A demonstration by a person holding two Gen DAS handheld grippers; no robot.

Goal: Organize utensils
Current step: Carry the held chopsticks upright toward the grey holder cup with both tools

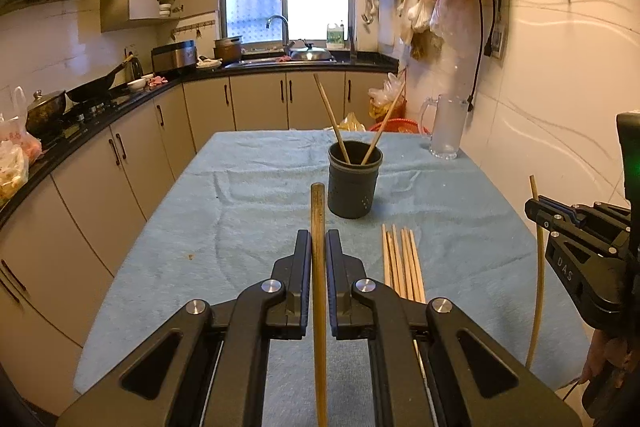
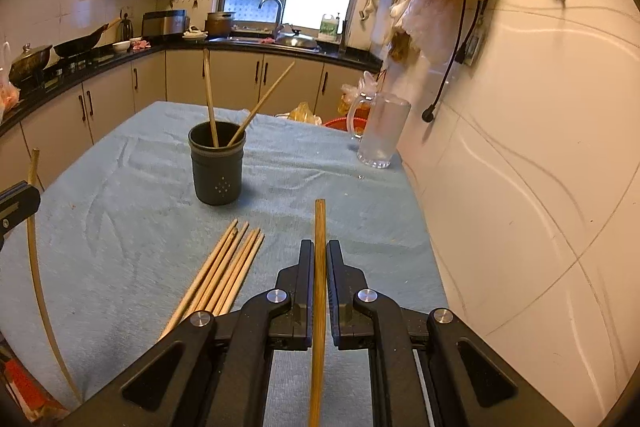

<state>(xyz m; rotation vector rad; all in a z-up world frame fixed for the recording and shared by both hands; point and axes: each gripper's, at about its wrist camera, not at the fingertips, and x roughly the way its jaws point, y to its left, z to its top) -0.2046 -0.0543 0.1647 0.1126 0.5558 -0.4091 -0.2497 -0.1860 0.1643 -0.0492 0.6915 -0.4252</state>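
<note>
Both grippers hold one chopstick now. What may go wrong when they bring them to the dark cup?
1. The dark cup already holds two leaning chopsticks; a new one may hit them.
2. The left gripper and right gripper each pinch a long chopstick; it may swing or slip.
3. A push could tip the cup.

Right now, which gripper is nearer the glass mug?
Right. The right gripper has the mug ahead, slightly to its right. The left gripper sits further left, facing the holder, with the mug well off to its right.
</note>
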